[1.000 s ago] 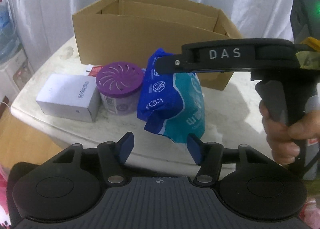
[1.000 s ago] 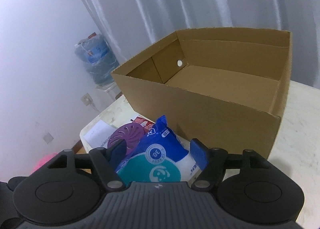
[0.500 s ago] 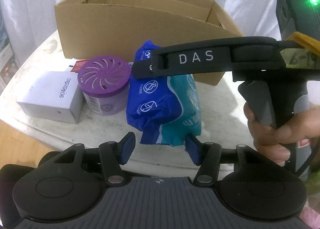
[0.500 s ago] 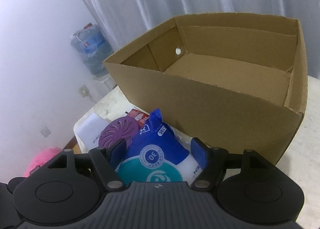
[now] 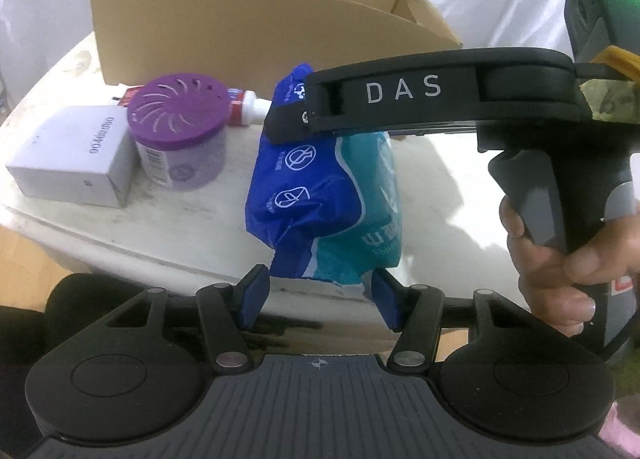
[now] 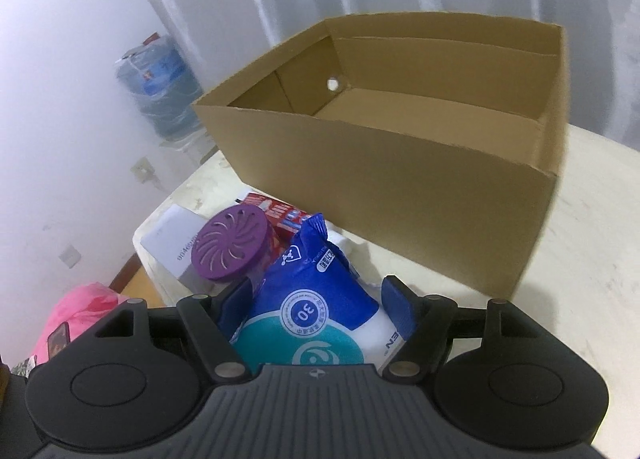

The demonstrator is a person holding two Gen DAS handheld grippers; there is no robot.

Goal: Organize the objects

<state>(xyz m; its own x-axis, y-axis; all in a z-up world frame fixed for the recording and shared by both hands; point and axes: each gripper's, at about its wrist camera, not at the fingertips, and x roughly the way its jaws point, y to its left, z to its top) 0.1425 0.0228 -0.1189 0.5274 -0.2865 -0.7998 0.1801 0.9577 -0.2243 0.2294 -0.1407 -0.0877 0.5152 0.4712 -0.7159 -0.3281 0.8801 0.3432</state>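
A blue and teal wipes pack (image 5: 332,211) hangs above the white table (image 5: 180,227), held by my right gripper (image 6: 316,303), which is shut on the wipes pack (image 6: 316,319). The right gripper's body also shows from the side in the left wrist view (image 5: 404,99). My left gripper (image 5: 320,291) is open, its blue pads (image 5: 254,291) just below the pack's lower end, not touching. An open, empty cardboard box (image 6: 400,163) stands behind on the table (image 6: 592,259).
A purple-lidded jar (image 5: 180,139), a white box (image 5: 72,155) and a red and white tube (image 5: 248,107) sit left of the pack. The jar (image 6: 232,243) and a red packet (image 6: 280,215) show in the right wrist view. The table's front edge (image 5: 120,247) is close.
The right gripper has lifted the wipes pack slightly and the left gripper has come closer under it. The tube behind the jar has come into view.
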